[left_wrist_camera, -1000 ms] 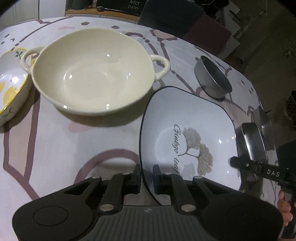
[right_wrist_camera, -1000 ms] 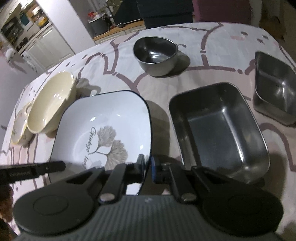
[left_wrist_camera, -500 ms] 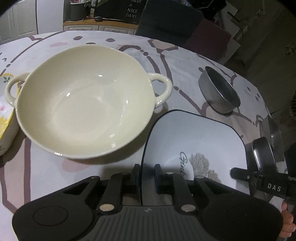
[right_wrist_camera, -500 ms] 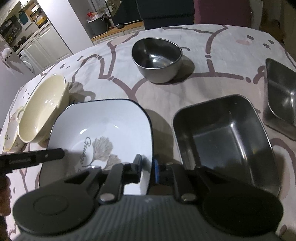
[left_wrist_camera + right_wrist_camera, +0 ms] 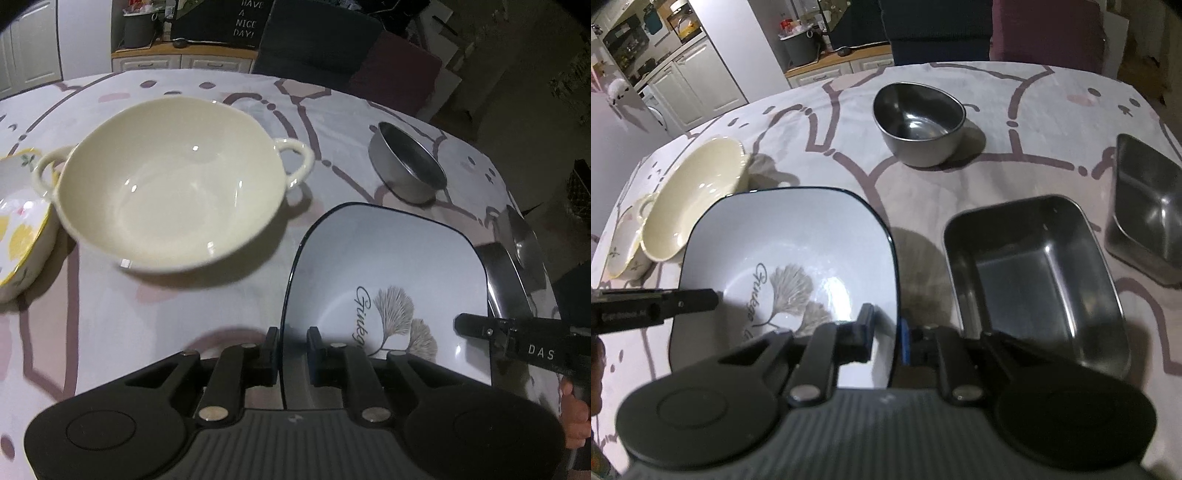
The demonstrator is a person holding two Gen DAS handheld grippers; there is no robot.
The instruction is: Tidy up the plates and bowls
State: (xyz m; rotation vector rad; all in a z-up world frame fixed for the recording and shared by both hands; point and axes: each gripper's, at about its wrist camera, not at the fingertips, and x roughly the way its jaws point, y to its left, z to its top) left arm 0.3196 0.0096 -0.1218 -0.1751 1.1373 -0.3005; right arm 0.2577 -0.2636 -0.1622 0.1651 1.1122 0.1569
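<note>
You held the square plate (image 5: pixel 388 280) off the bench (image 5: pixel 155 314), left gripper (image 5: pixel 291 350) and right gripper (image 5: pixel 886 332) each with fingers clamped on opposite rims, just beside the cream bowl (image 5: pixel 173 184). Risk, judged: thin glazed rim could slip if one grip eased or tilted; plate corner might strike the steel tray (image 5: pixel 1034 280).

glossy glazed ceramic plate (image 5: pixel 798 240) and cream bowl (image 5: pixel 170 184); shiny metal trays (image 5: pixel 1034 273); matt patterned cloth (image 5: pixel 110 314).
</note>
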